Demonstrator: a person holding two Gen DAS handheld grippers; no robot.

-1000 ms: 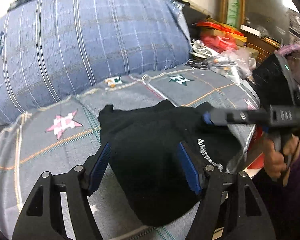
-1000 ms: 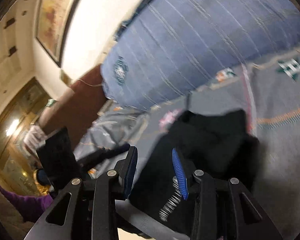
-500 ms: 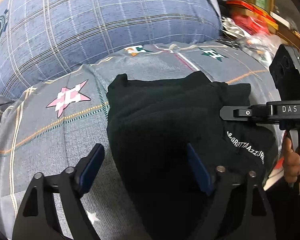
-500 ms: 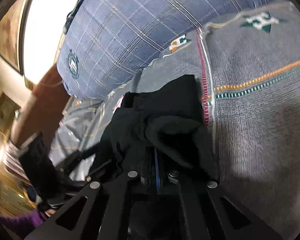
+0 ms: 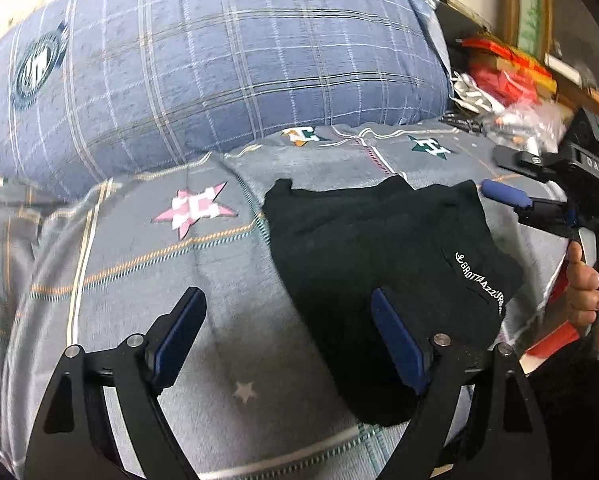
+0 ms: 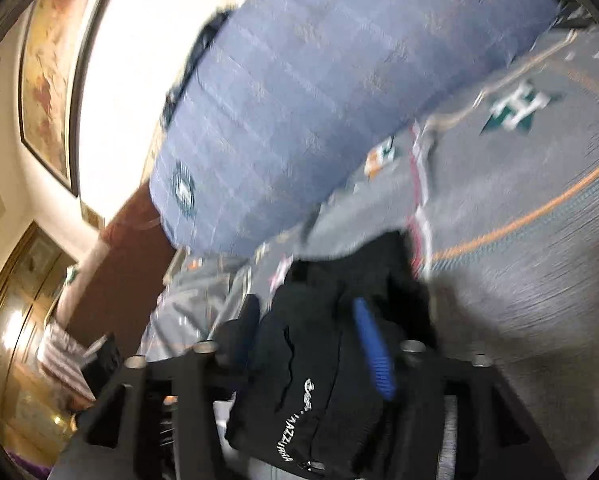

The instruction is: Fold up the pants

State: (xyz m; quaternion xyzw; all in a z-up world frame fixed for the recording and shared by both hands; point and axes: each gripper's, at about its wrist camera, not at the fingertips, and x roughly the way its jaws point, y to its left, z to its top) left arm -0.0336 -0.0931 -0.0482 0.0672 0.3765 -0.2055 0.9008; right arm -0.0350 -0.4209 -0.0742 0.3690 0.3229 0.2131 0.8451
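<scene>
The black pants (image 5: 383, 264) lay folded on the grey bedspread (image 5: 139, 272), right of centre. My left gripper (image 5: 287, 344) hung spread and empty; my right gripper (image 5: 499, 196) gaped too. A careless withdrawal could snag the stack and undo it.

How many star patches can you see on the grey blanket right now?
4: pink star left of the pants, orange-green and green beyond them, small white star nearest. Others may be hidden.

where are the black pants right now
In the left wrist view the folded black pants lie right of centre on the grey patterned bedspread, below the blue plaid pillow, between the open left tongs and right tongs.
</scene>
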